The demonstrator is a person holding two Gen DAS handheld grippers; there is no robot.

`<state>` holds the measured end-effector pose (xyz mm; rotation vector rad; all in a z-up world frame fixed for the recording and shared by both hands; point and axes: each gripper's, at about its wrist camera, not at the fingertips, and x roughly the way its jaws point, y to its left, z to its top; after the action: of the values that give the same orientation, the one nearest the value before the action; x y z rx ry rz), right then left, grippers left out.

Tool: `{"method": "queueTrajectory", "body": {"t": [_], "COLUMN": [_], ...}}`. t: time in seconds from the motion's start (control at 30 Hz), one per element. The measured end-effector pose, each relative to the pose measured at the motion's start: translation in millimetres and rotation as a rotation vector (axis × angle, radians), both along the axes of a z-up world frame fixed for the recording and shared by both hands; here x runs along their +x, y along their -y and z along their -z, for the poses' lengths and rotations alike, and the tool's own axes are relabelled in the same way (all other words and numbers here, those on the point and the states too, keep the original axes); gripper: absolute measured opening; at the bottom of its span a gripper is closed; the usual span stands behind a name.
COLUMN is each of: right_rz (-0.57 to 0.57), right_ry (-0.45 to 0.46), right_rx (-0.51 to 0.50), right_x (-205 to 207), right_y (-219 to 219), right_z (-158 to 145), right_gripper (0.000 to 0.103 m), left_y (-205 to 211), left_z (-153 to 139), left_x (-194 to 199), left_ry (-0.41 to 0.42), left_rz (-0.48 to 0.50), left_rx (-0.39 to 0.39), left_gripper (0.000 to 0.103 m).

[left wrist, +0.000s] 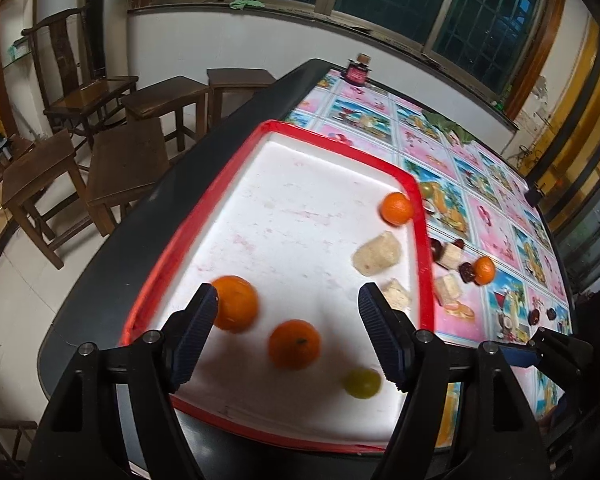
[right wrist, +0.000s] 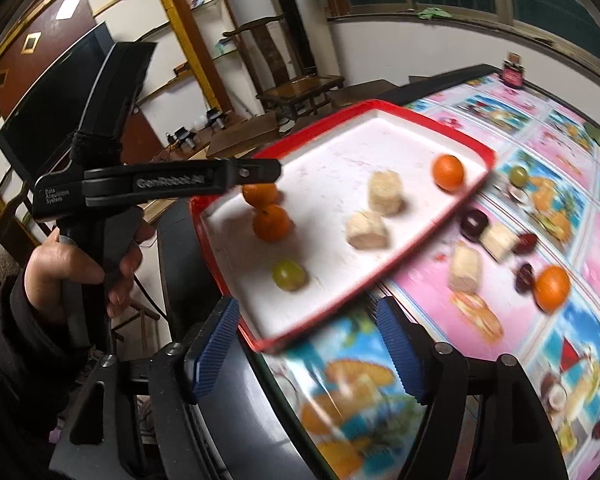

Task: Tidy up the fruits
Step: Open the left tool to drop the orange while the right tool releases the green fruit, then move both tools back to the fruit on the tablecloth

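Red-rimmed tray point(left wrist: 425, 264): glossy oranges point(left wrist: 294, 344).

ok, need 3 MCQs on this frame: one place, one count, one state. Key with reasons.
1. Where is the green fruit that lies nearest the claws?
A. in the tray
B. on the tablecloth
C. on a stool

2. How many oranges are in the tray?
A. one
B. three
C. five

3. The left claw is:
A. shut on an orange
B. shut, empty
C. open, empty

Key: 1 A, it sits on the white tray floor inside the red rim. 2 B, three inside; a fourth orange lies outside on the tablecloth. 3 C, pads stand apart, gripping nothing.
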<state>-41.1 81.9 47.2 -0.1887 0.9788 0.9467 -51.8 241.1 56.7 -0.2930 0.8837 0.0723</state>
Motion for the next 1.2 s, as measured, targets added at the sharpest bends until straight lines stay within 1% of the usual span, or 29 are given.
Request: {"method": "queueTrajectory", "body": {"t": [0.1, 0.33, 0.5, 0.77, 0.87, 0.97, 1.03, 1.1, 1.13, 1.17, 1.2], "right_rz": [0.045, 0.164, 0.230, 0.335, 0.386, 0.445, 0.479, 0.519, 0.539, 0.556, 0.572], "right_ry": [-0.010, -0.025, -0.016, -0.013, -0.019, -0.018, -0.021, -0.033, -0.038, -0.042, -0.044], "right_rx": [-0.003, -0.008, -0.018, -0.036, -0.068, -0.108, -0.123, -0.137, -0.145, -0.154, -0.162], "right_x": [-1, -2, 1, 9, 12, 16, 21, 26, 29, 32, 35], "right_y": [24, 85, 117, 156, 172, 188, 199, 209, 214, 217, 221], "right_z": [3, 5, 1, -2, -1, -1, 0, 4, 7, 10, 13], "right_gripper": [0.076, 0.077, 0.077, 0.077, 0.077, 0.076, 0.075, 0.075, 0.072, 0.066, 0.064], "left_y": [12, 44, 75, 123, 144, 173, 191, 203, 206, 209, 211], "left_z": [-3, -15, -22, -22, -18, -13, -9, -3, 0, 2, 3], "left_x": [1, 6, 14, 31, 40, 45, 49, 54, 57, 61, 64], "left_ry": [-0.005, 0.016, 0.022, 0.010, 0.003, 0.000, 0.004, -0.006, -0.007, -0.007, -0.008], "left_rz": [0.040, 0.115, 0.188, 0.302, 0.342, 0.401, 0.445, 0.469, 0.473, 0.474, 0.472], "left_rx": [-0.009, -0.015, -0.012, 0.001, 0.034, 0.147, 0.196, 0.197, 0.190, 0.184, 0.180], "left_gripper": [0.077, 0.077, 0.077, 0.077, 0.077, 0.077, 0.077, 0.077, 0.077, 0.077, 0.077]}}
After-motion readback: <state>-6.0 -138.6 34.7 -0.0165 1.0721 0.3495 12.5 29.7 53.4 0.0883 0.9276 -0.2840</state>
